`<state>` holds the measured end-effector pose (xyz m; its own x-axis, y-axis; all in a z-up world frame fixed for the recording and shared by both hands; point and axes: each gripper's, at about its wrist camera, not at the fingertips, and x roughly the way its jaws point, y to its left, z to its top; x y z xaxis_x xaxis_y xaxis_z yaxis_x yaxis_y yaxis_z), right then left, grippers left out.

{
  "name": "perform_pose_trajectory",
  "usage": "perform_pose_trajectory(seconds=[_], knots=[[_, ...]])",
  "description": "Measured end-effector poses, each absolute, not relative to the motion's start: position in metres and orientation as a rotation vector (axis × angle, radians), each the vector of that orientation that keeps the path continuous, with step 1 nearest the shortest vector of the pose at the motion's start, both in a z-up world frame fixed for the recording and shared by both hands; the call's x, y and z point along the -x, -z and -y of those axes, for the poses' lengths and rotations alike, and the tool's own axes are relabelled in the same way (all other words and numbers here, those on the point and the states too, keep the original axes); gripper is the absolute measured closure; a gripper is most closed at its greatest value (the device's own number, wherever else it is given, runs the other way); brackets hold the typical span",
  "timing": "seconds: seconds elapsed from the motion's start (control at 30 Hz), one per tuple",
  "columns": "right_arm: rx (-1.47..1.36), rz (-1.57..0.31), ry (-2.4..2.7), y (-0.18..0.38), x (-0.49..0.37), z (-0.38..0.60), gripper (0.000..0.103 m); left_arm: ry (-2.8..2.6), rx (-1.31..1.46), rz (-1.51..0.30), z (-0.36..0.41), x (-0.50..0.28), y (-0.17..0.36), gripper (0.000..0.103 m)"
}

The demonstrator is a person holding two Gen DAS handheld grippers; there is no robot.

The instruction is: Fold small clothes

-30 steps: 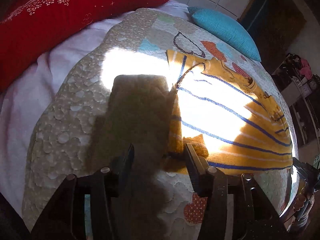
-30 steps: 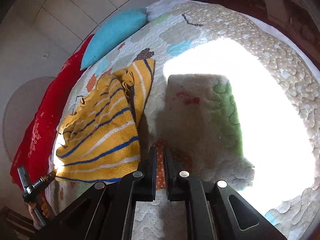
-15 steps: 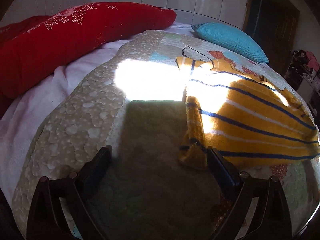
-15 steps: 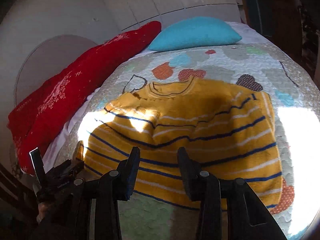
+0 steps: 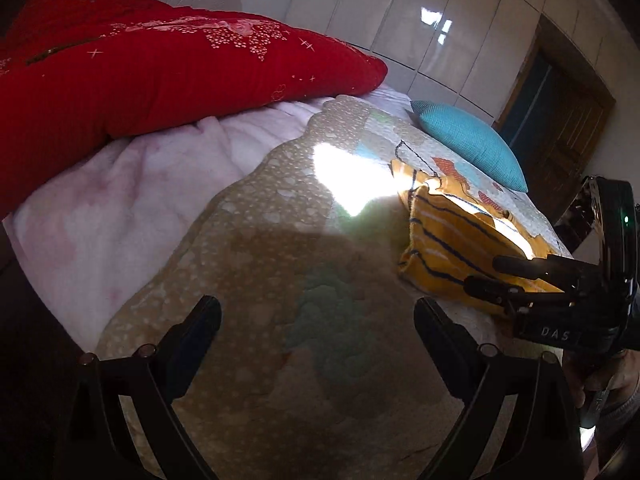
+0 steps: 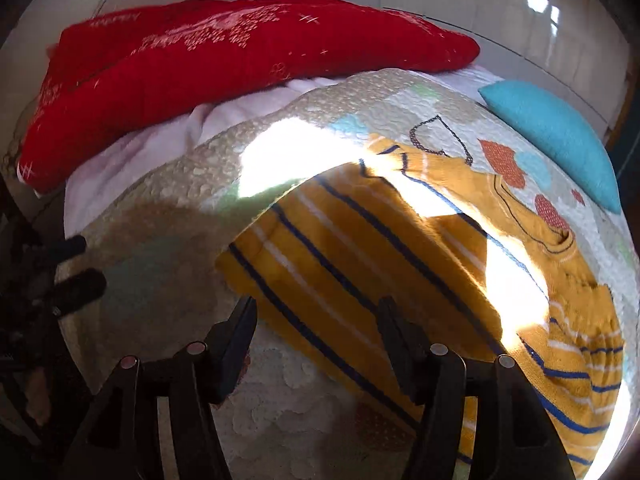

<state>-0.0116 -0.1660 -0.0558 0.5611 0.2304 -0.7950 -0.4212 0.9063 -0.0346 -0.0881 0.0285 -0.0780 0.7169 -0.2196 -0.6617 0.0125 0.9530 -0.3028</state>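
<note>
Sunlit across the quilted patchwork bedspread (image 6: 172,216), the yellow knitted sweater with blue stripes (image 6: 360,256) lay lengthwise just ahead of our right gripper (image 6: 316,320), jaws wide and empty; our left gripper (image 5: 316,320), also agape, pointed at bare quilt, sweater off to its right.

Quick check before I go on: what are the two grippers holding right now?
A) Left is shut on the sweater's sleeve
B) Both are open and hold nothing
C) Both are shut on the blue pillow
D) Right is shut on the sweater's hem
B: the left gripper gapes over bare quilt, and the right gripper stands open just above the yellow striped sweater, gripping no cloth.
</note>
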Motion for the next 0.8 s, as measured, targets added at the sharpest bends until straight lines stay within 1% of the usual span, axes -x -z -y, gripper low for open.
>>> perform_pose_trajectory(seconds=[0.1,0.23,0.3,0.37,0.4,0.43,0.47,0.5,0.57,0.67,0.8], knots=[[0.376,-0.877,-0.377,0.072,0.022,0.139,0.036,0.109,0.325,-0.773,-0.05,0.095,0.084,0.006],[0.58,-0.796,-0.235,0.092,0.021,0.109,0.037,0.095,0.381,-0.771,-0.066,0.101,0.088,0.006],[0.622,-0.761,-0.148,0.094,0.009,0.099,0.037,0.101,0.396,-0.77,-0.068,0.103,0.088,0.006],[0.624,-0.764,-0.089,0.097,-0.012,0.092,0.039,0.109,0.402,-0.768,-0.067,0.104,0.086,0.006],[0.617,-0.773,-0.069,0.099,-0.024,0.091,0.041,0.113,0.402,-0.768,-0.066,0.105,0.085,0.006],[0.595,-0.781,-0.056,0.1,-0.034,0.091,0.056,0.12,0.401,-0.768,-0.064,0.105,0.083,0.006],[0.564,-0.793,-0.048,0.098,-0.041,0.093,0.078,0.124,0.4,-0.766,-0.062,0.105,0.081,0.006],[0.53,-0.804,-0.047,0.095,-0.046,0.096,0.08,0.128,0.397,-0.761,-0.061,0.105,0.078,0.006],[0.423,-0.802,-0.085,0.079,-0.047,0.113,0.089,0.137,0.388,-0.753,-0.056,0.106,0.071,0.006],[0.202,-0.755,-0.099,0.038,-0.043,0.161,0.091,0.153,0.372,-0.746,-0.047,0.104,0.061,0.006],[-0.165,-0.669,-0.029,-0.017,-0.023,0.277,0.091,0.187,0.344,-0.742,-0.025,0.101,0.048,0.006]])
